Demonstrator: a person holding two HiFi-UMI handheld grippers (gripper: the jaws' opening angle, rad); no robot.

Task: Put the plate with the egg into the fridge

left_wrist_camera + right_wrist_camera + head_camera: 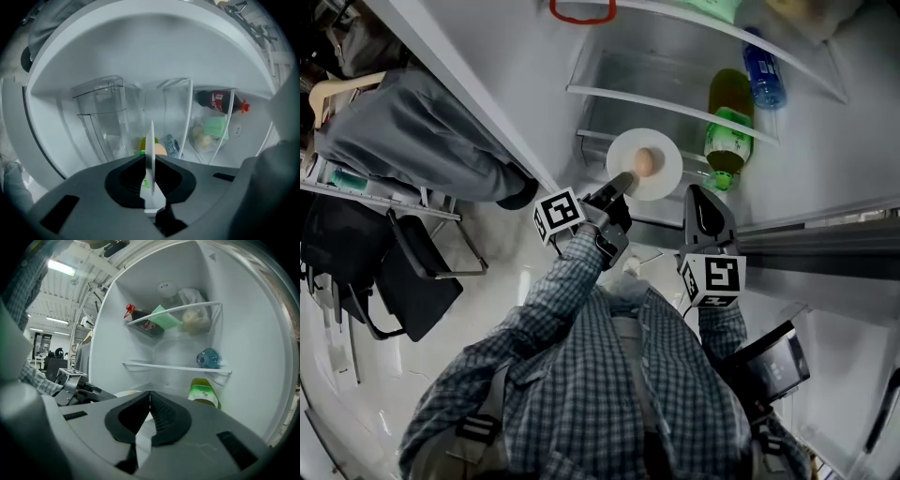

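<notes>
One plate (669,174) carries one egg (644,162). It is held level at the open fridge (675,56), just left of one green bottle (727,122); one blue bottle (764,77) lies on the shelf above. Whether the plate touches a shelf cannot be told. There are two hand-held grippers. The left hand-held gripper (624,179) reaches forward on a checked sleeve, its jaws clamped on the plate's near rim. The right hand-held gripper (695,193) points into the fridge just beside the plate, its jaws closed together with nothing between them
</notes>
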